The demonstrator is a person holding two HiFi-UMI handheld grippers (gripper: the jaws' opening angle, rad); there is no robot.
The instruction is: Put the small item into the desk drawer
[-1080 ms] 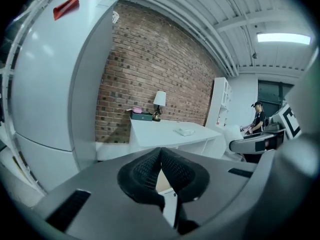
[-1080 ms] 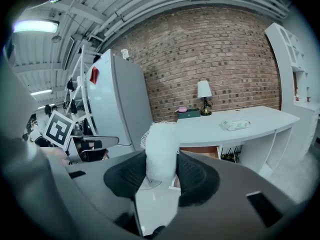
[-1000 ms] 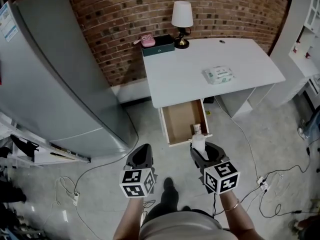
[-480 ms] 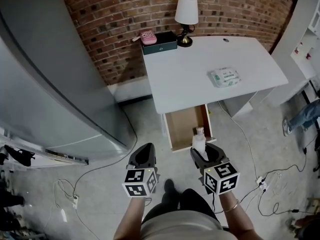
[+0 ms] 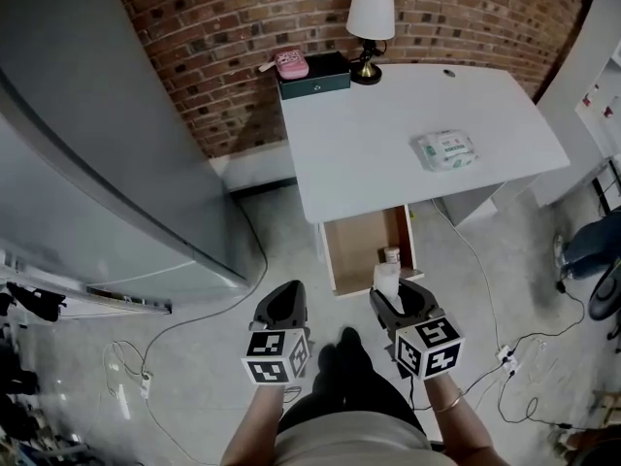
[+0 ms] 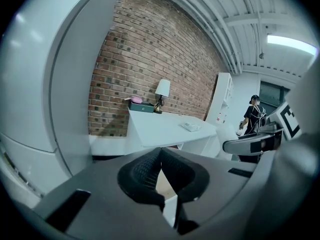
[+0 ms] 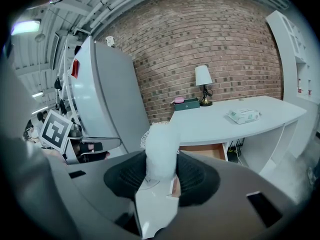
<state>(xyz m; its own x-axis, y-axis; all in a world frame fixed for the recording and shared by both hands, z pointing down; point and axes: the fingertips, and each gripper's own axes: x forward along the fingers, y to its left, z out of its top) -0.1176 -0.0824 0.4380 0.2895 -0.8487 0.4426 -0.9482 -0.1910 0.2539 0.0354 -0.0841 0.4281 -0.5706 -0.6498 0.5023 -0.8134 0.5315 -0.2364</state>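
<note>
You are gripping the small white item (image 7: 161, 149) upright in the right gripper (image 5: 398, 301), just short of the open drawer (image 5: 359, 246); your left gripper (image 6: 161, 170) is sitting closed and empty. Letting go here is risking a drop onto the floor (image 5: 194, 357), or a knock on the drawer's near rim

place: home-style room | cues: brick wall (image 5: 204, 56); desk (image 5: 388, 144); lamp (image 5: 370, 17); fridge (image 5: 87, 163)

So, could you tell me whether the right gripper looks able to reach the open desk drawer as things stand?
Probably yes: the drawer stands open just ahead of the right gripper, shut on the small white item, with nothing visible between.
</note>
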